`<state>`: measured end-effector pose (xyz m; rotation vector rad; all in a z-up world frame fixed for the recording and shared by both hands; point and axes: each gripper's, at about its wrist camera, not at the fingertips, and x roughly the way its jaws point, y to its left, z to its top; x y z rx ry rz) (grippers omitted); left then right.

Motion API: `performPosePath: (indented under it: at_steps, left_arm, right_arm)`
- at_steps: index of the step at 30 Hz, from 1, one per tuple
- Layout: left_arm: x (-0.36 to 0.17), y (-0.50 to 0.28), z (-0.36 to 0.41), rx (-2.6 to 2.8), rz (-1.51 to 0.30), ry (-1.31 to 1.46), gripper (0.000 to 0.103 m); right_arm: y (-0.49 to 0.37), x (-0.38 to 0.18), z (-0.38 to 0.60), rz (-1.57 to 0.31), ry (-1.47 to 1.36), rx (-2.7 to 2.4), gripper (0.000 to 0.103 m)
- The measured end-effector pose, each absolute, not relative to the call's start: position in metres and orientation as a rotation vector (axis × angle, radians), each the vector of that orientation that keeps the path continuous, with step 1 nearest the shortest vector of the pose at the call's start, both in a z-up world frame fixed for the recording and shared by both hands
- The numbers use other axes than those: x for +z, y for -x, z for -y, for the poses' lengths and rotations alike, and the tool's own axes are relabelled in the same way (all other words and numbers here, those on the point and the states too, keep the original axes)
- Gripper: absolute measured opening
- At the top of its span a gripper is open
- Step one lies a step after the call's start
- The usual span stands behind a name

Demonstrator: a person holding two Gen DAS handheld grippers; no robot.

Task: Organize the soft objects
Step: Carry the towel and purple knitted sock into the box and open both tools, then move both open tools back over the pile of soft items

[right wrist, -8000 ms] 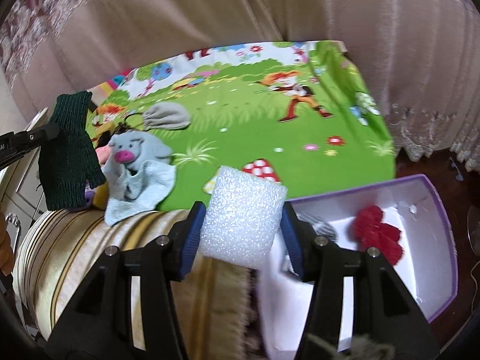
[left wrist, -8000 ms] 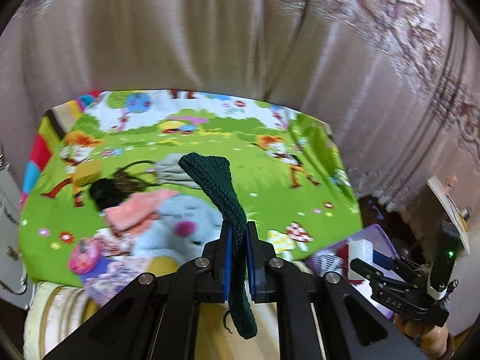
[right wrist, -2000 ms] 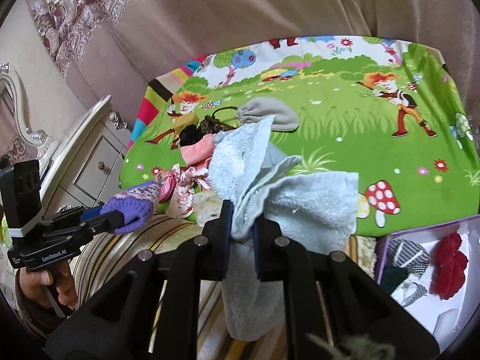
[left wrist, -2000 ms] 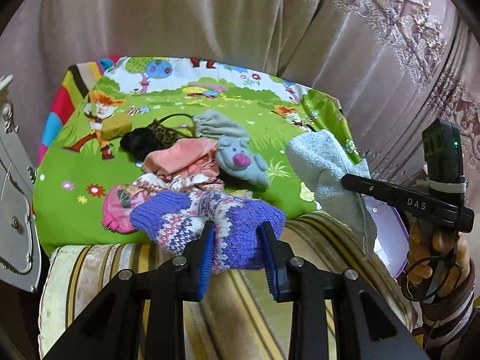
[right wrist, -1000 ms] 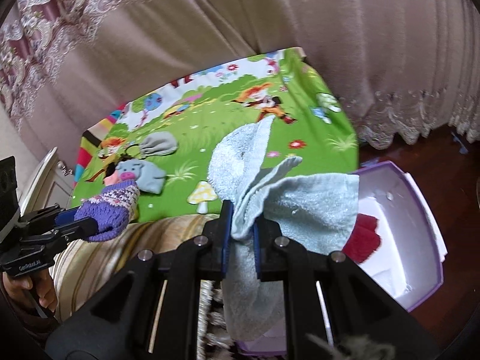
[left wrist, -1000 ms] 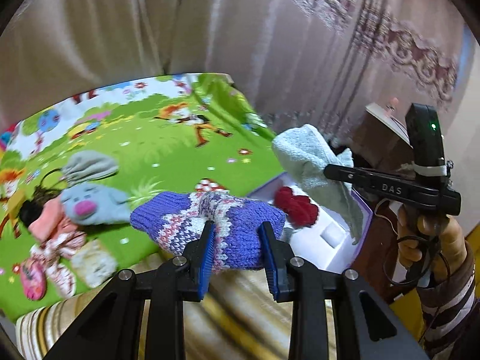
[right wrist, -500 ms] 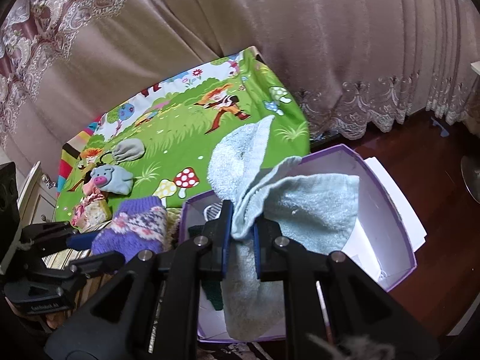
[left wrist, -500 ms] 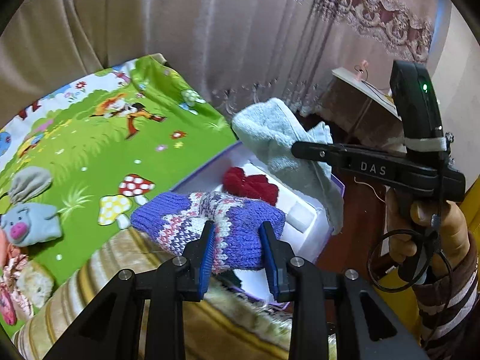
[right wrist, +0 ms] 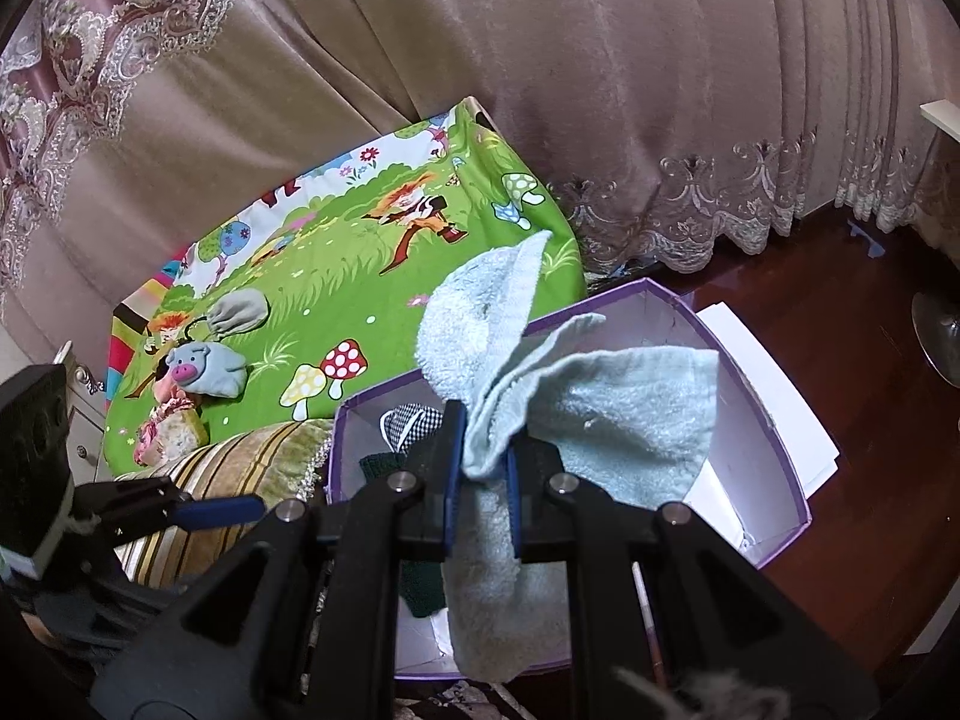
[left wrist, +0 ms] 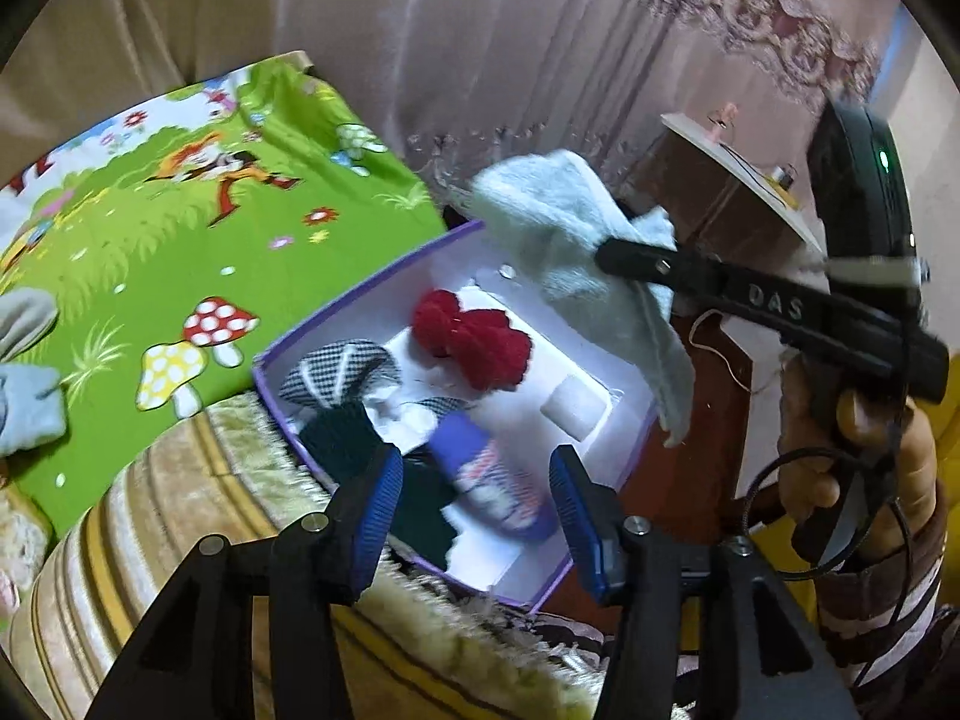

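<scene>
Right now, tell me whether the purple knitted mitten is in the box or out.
In. The purple knitted mitten lies inside the purple box, free between the open left hand-held gripper fingers.

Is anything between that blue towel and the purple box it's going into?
Nothing visible blocks it. The towel, clamped in the right gripper, hangs over the open box; the left gripper is open beside it.

"DAS" in raised letters on right gripper body.

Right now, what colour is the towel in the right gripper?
Pale blue-green towel, shut in the right gripper; clearest in the right wrist view.
</scene>
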<state>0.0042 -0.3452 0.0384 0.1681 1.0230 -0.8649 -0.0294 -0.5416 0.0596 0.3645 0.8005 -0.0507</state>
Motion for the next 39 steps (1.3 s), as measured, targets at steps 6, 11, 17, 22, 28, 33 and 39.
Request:
performPosePath:
  at_steps: [6,11,17,22,28,33,39]
  left_arm:
    - [0.042,-0.014,0.326,-0.825,-1.025,-0.118,0.052]
    - [0.044,-0.016,0.319,-0.814,-1.02,-0.099,0.052]
    - [0.043,-0.019,0.311,-0.803,-1.022,-0.084,0.052]
    - [0.043,-0.019,0.304,-0.797,-1.022,-0.07,0.052]
    - [0.045,-0.021,0.285,-0.763,-1.005,-0.048,0.052]
    - [0.046,-0.028,0.257,-0.712,-0.995,-0.01,0.053]
    - [0.047,-0.037,0.214,-0.633,-0.983,0.055,0.052]
  right_arm:
    - [0.028,0.055,0.537,-0.824,-0.354,-0.033,0.016]
    - [0.026,0.052,0.537,-0.844,-0.351,-0.042,0.024]
    - [0.028,0.055,0.54,-0.836,-0.349,-0.067,0.048]
    - [0.026,0.058,0.535,-0.836,-0.344,-0.057,0.049]
    - [0.02,0.063,0.518,-0.83,-0.332,-0.009,0.049]
    - [0.01,0.069,0.489,-0.832,-0.292,0.059,0.049]
    - [-0.005,0.073,0.45,-0.847,-0.224,0.126,0.049]
